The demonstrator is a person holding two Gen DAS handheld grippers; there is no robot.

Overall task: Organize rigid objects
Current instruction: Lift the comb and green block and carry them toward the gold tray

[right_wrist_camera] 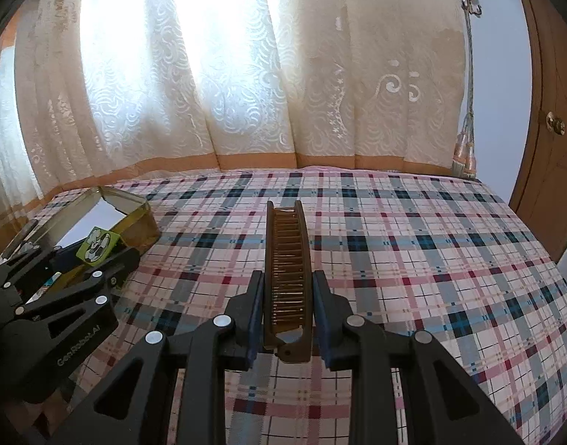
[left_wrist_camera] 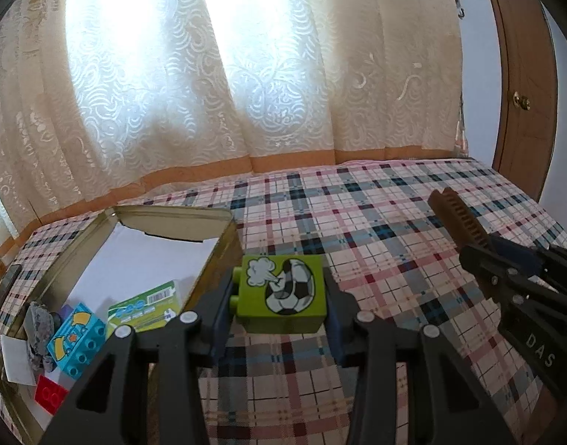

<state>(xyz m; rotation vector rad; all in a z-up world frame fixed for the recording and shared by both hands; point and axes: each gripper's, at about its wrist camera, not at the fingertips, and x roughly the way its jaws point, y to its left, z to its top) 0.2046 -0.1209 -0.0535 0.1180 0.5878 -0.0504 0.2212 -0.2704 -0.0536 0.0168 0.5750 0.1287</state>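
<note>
The green block (left_wrist_camera: pixel 281 294) is sitting clamped in your left gripper (left_wrist_camera: pixel 279 307) beside the open tin (left_wrist_camera: pixel 216 237); your right gripper (right_wrist_camera: pixel 287 307) is pinching the brown comb (right_wrist_camera: pixel 287 259).

Backlit lace curtain (left_wrist_camera: pixel 209 74); wooden door (left_wrist_camera: pixel 520 85)

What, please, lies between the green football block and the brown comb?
Only bare plaid cloth between the green football block and brown comb, seen in the left wrist view.
</note>
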